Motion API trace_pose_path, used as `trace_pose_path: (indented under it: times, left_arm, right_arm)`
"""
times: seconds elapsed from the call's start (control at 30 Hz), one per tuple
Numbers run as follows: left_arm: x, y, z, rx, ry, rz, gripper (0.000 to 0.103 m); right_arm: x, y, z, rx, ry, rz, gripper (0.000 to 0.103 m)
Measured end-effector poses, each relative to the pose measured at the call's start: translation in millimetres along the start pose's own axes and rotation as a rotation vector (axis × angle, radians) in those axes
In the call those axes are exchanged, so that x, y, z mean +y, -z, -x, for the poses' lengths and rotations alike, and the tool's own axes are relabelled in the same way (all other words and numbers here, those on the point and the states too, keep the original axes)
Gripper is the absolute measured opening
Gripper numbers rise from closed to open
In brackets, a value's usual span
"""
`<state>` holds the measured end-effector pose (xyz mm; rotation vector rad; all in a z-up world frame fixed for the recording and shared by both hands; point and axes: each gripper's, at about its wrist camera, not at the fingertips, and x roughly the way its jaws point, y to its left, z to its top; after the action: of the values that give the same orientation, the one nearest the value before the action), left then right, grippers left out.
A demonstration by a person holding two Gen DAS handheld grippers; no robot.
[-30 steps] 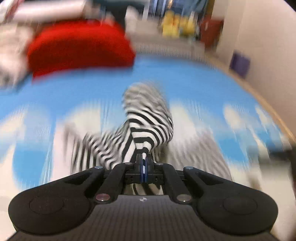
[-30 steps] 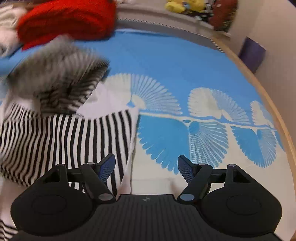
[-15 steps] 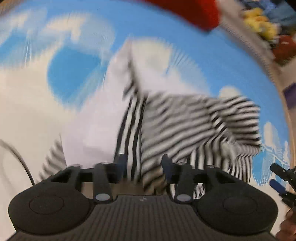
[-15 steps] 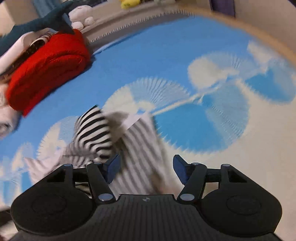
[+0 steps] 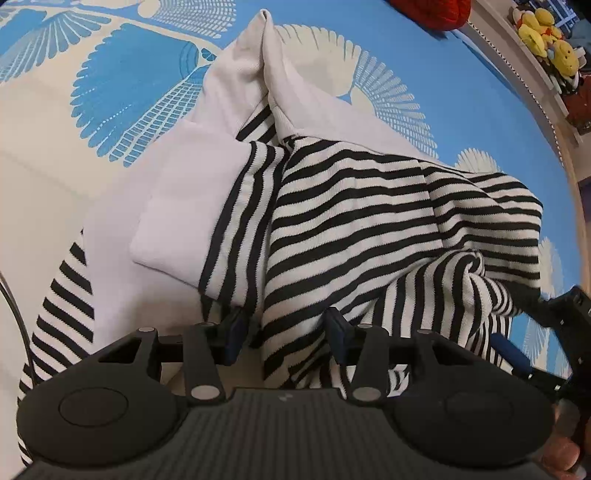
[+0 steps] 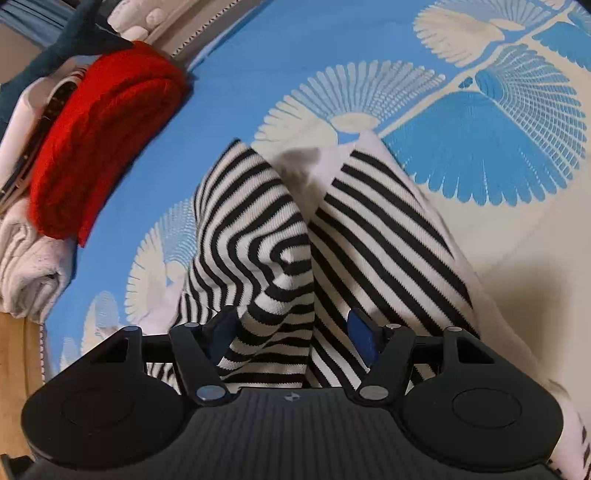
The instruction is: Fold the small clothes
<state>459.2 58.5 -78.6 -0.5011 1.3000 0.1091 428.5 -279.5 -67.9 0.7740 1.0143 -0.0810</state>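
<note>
A black-and-white striped garment with plain white parts lies crumpled on the blue bedspread. My left gripper points steeply down at its near edge. The jaws stand apart with a striped fold between them, and the pads do not press on it. In the right wrist view the same garment fills the middle. My right gripper hovers over a bunched striped fold, jaws wide and not pinching it. The right gripper's black frame also shows at the right edge of the left wrist view.
A folded red knit rests on a stack of white cloth at the bed's far side. Yellow plush toys sit on a ledge beyond the bed. A thin cable runs along the left edge.
The left gripper was shut on a raised striped fold; it has since opened and the cloth lies on the bed. Both grippers rolled and sank toward the garment, the right one moving over it.
</note>
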Motion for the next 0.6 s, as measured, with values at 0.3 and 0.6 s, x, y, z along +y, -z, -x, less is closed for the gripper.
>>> trace_pose_path:
  times: [0.3, 0.6]
  left_arm:
    - [-13, -3, 17, -0.097, -0.030, 0.010, 0.008]
    - [-20, -15, 59, -0.278, 0.067, -0.071, 0.004]
  right_arm:
    - [-3, 2, 1, -0.039, -0.022, 0.071, 0.009]
    - [9, -10, 58, -0.102, -0.318, 0.217, 0.001]
